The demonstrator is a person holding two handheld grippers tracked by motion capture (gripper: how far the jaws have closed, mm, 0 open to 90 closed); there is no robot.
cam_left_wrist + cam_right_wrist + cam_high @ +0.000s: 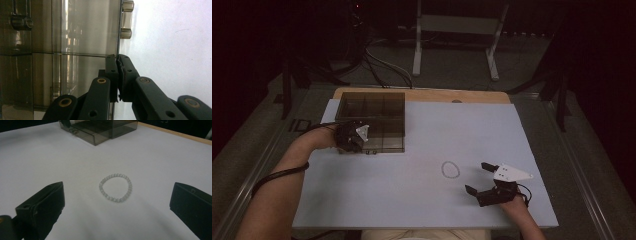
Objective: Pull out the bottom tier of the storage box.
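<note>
Apparently mid-setup, the left gripper (pixel 353 137) clamps the smoky box's (pixel 377 107) front edge at upper left while the right gripper (pixel 478 178), jaws wide apart, must next advance and close on the bead bracelet (pixel 450 169) lying at lower centre.

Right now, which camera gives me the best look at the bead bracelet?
The right gripper view: the bead bracelet lies centred between the open jaws, single beads distinct. The high view shows it as a faint ring on the white table.
</note>
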